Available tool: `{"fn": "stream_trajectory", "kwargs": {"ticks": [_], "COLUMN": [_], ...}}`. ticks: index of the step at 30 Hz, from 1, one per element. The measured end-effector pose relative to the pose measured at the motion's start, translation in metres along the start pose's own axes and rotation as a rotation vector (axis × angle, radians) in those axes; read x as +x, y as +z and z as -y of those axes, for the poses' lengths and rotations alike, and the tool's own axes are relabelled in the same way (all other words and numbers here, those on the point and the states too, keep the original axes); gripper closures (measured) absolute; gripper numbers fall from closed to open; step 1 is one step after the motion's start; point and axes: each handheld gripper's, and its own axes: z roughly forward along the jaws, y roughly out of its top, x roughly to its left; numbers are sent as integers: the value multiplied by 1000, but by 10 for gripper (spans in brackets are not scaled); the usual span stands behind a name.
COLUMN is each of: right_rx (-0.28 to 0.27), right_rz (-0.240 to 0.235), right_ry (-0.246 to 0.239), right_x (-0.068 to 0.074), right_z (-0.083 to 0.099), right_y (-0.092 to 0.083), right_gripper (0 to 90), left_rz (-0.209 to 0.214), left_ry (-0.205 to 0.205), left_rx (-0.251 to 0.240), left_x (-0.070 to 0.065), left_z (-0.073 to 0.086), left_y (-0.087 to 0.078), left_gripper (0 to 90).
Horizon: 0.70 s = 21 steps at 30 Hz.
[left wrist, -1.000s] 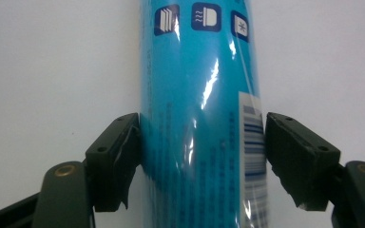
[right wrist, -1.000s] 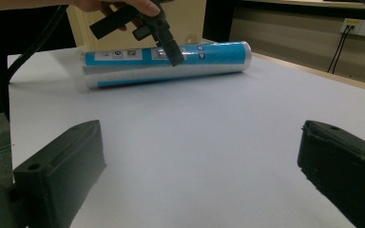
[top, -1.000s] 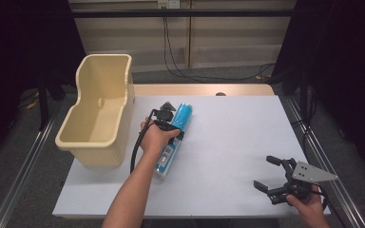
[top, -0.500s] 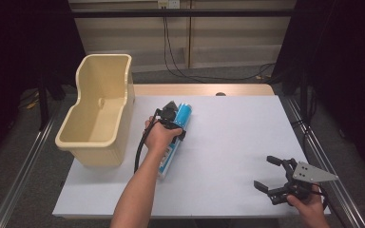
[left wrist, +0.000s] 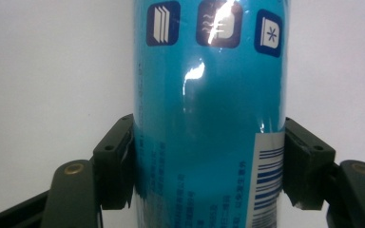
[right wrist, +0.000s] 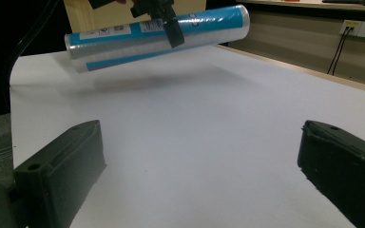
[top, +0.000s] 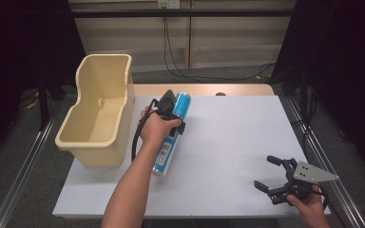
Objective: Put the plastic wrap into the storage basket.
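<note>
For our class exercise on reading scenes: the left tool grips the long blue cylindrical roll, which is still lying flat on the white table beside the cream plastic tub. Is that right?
Not quite. The left tool does grip the long blue cylindrical roll, but the roll is lifted clear of the white table, with its shadow beneath, as the right gripper view shows. The cream plastic tub stands beside it.

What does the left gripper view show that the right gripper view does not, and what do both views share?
Left gripper view alone: the left claw closed on the blue roll, both pads against its sides, plus the printed icons and barcode.

Right gripper view alone: the whole roll hanging clear above the white table with a shadow beneath it, the right claw open with nothing between its jaws, and a wall socket.

Shared: the blue roll, the left claw gripping it, and the white table.
</note>
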Motion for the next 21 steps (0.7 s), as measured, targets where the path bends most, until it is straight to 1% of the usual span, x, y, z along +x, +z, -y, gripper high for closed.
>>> {"fn": "stream_trajectory", "kwargs": {"ticks": [2,4,5,7,8,9,10,11,12,13,14,15,17,18,19,21], "right_rx": [-1,0,0,-1,-3,-2,-1,-2,-2,-4,-3,-3,-5,-5,-6,-9], "right_rz": [-1,-2,-1,-1,0,-1,-3,-2,-3,-2,-1,2,2,2,3,6], "right_ry": [1,0,0,-1,2,1,-1,1,2,5,5,4,5,4,6,4], "right_x": [0,0,0,0,0,0,-1,-1,-1,0,0,0,0,0,0,-1], "right_z": [0,0,0,0,0,0,0,0,0,0,0,0,0,0,0,0], "right_y": [0,0,0,0,0,0,0,0,0,0,0,0,0,0,0,0], "right_gripper": [11,11,11,11,11,11,11,11,11,11,11,11,11,11,11,11], "left_rz": [12,5,0,-9,-6,-6,4,5,7,2,4,-3,3,3,6,5], "left_ry": [-6,-10,-7,-5,-8,-8,-13,-19,-13,-17,-15,-22,-25,-25,-31,-38], "left_rx": [-7,-16,-11,-16,-22,-22,-23,-27,-26,-24,-27,-22,-25,-25,-22,-25], "left_x": [1,1,1,1,1,1,2,3,3,3,3,3,4,4,6,7], "left_z": [-1,-2,-3,-4,-4,-4,-5,-5,-5,-6,-6,-7,-7,-7,-8,-8], "left_y": [-9,-16,-21,-28,-32,-32,-39,-43,-46,-50,-52,-56,-61,-61,-66,-70], "left_gripper": [321,321,321,321,321,321,321,322,321,321,321,321,321,321,321,321]}}
